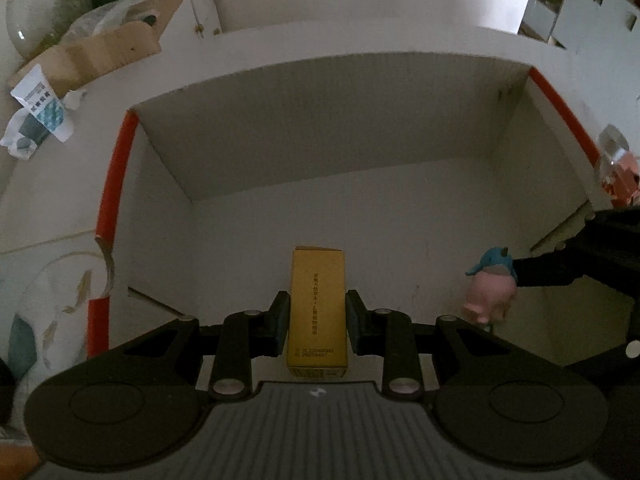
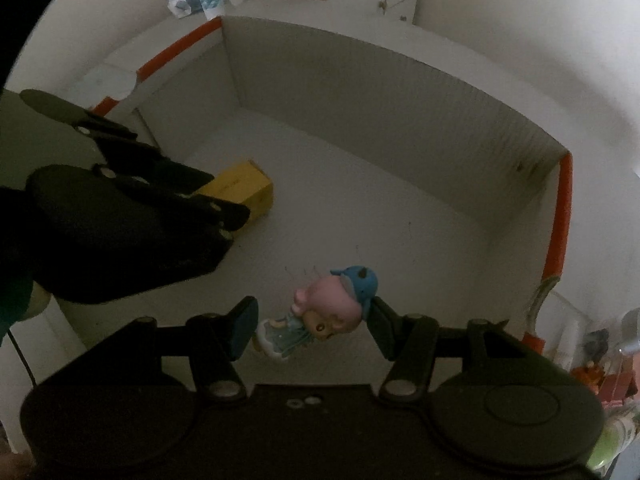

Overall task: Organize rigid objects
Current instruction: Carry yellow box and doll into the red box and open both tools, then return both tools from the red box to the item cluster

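Left gripper [image 1: 313,312] fingers clamped on yellow carton [image 1: 317,312], long axis along fingers, far end down near cardboard box [image 1: 320,100] floor. Right gripper [image 2: 312,322] fingers pinch pink figurine [image 2: 320,316] crosswise, just beside carton, over same floor.

The left tongs [image 1: 317,316] clamp a yellow carton [image 1: 318,300] inside the white box [image 1: 320,128], with a pink figurine [image 1: 491,298] to their right.

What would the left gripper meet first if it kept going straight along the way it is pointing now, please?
The left gripper, shut on the yellow box, points down into the carton. Nothing lies ahead of it, so the box's far end would probably meet the bare carton floor first; depth is unclear.
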### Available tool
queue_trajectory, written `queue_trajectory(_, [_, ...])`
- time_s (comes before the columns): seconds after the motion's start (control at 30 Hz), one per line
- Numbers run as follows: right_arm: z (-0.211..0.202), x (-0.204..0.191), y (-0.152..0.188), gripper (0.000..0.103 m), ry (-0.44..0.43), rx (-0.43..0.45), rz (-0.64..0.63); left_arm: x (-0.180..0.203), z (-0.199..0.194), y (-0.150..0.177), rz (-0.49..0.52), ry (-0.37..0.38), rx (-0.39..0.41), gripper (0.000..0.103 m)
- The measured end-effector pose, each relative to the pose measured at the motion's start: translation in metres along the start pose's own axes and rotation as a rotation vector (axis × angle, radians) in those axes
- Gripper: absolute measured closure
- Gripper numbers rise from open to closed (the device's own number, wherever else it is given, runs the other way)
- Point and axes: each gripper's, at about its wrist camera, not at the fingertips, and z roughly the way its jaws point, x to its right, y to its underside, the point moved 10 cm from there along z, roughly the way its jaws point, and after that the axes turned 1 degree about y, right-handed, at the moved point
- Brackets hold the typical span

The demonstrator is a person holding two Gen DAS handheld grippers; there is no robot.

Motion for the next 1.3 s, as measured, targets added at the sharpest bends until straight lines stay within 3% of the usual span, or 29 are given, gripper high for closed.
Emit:
queue_trajectory(0.17, [0.007, 0.001, 0.001, 0.044, 0.011, -0.037, 0.018, -0.001, 0.008, 0.004, -0.006, -0.002, -0.052, 0.074])
queue_trajectory(0.37, [0.017, -0.003, -0.004, 0.043, 0.021, -0.056, 0.016, 0.0, 0.008, 0.003, 0.01, -0.011, -0.056, 0.074])
queue_trajectory(0.63, [0.01, -0.001, -0.003, 0.037, 0.027, -0.013, 0.004, -0.001, 0.004, 0.002, -0.012, -0.004, -0.04, 0.074])
queue_trajectory(0.7, [0.008, 0.0, -0.002, 0.037, 0.025, 0.003, 0.006, -0.002, 0.003, 0.002, -0.015, -0.006, -0.035, 0.072])
queue_trajectory(0.73, [0.006, 0.0, -0.002, 0.037, 0.024, 0.01, 0.006, -0.003, 0.002, 0.002, -0.018, -0.006, -0.03, 0.063])
queue_trajectory(0.77, [0.005, 0.0, -0.002, 0.037, 0.021, 0.016, 0.006, -0.003, 0.001, 0.002, -0.02, -0.006, -0.024, 0.047])
queue_trajectory(0.83, [-0.002, 0.0, -0.001, 0.037, 0.019, 0.032, 0.013, -0.003, -0.005, 0.001, -0.016, -0.01, 0.01, 0.037])
queue_trajectory(1.0, [-0.016, -0.001, 0.001, 0.034, 0.015, 0.077, 0.022, -0.001, -0.016, -0.002, -0.006, -0.017, 0.039, 0.037])
queue_trajectory(1.07, [-0.025, -0.001, 0.002, 0.021, 0.017, 0.101, 0.024, -0.001, -0.02, -0.001, -0.01, -0.02, 0.048, 0.037])
queue_trajectory(1.3, [-0.052, 0.004, 0.013, 0.021, -0.001, 0.158, 0.065, 0.002, -0.039, 0.002, -0.018, -0.029, 0.091, 0.037])
